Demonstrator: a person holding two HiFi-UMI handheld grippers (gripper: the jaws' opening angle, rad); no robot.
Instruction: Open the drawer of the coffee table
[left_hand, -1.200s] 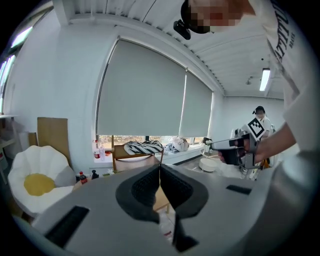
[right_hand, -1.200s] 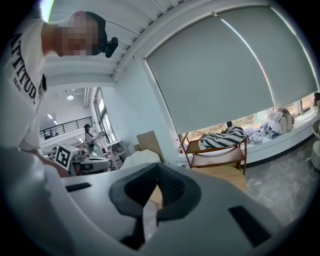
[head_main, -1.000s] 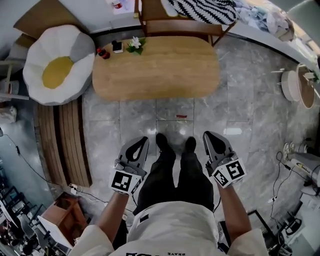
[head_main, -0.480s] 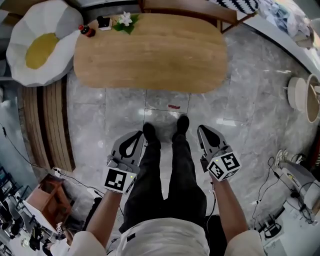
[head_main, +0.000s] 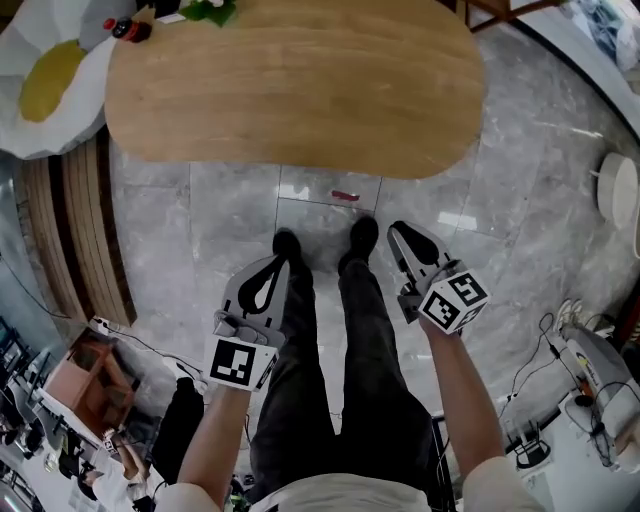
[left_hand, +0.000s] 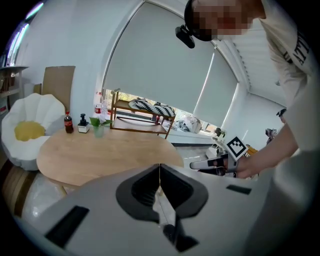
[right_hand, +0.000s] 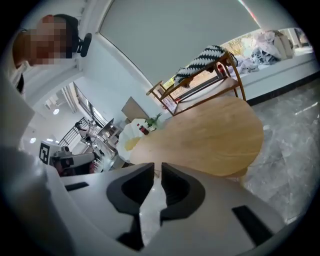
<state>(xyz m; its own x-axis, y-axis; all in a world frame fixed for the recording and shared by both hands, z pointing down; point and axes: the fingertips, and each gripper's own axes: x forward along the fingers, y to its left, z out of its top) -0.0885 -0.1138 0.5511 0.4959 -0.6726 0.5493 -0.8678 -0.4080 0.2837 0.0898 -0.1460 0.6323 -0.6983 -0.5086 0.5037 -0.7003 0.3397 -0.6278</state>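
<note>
The oval light-wood coffee table (head_main: 290, 90) is lying ahead, clear of the clenched left gripper (head_main: 283, 264). The right gripper (head_main: 397, 233) has just been opening a crack, with nothing between its jaws.

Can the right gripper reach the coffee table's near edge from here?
Probably yes: only bare floor lies between the right gripper and the coffee table. Its fingers have just been opening, with nothing between them.

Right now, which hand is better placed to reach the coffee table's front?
Right, probably. The right gripper sits nearer the table, and its fingers have just been opening, nothing between them; the left gripper is shut.
</note>
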